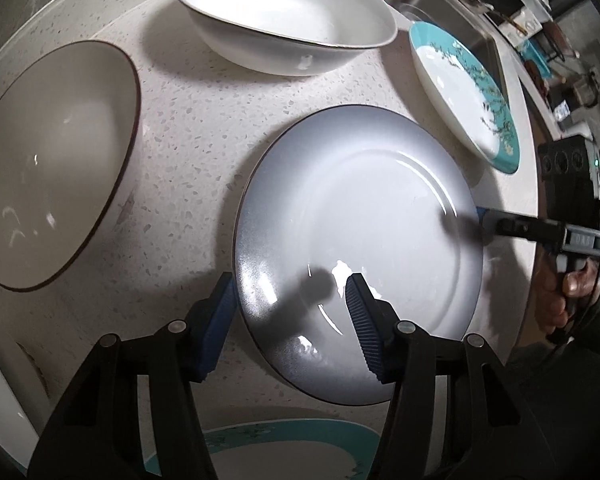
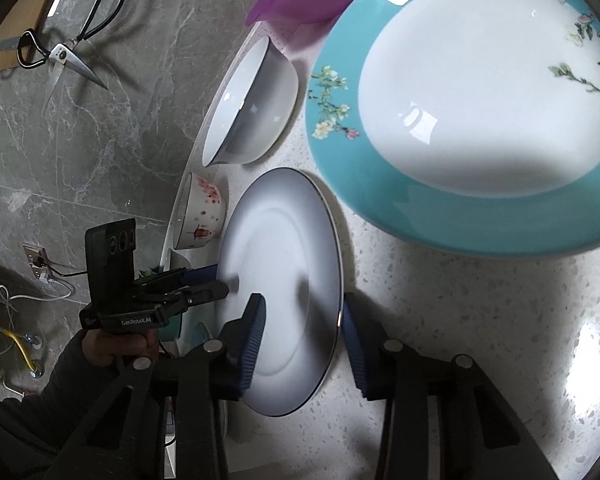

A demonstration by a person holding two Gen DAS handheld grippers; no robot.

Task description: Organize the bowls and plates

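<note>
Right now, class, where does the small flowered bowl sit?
In the right wrist view the small flowered bowl sits at the countertop's far edge, between the white bowl and the grey plate.
</note>
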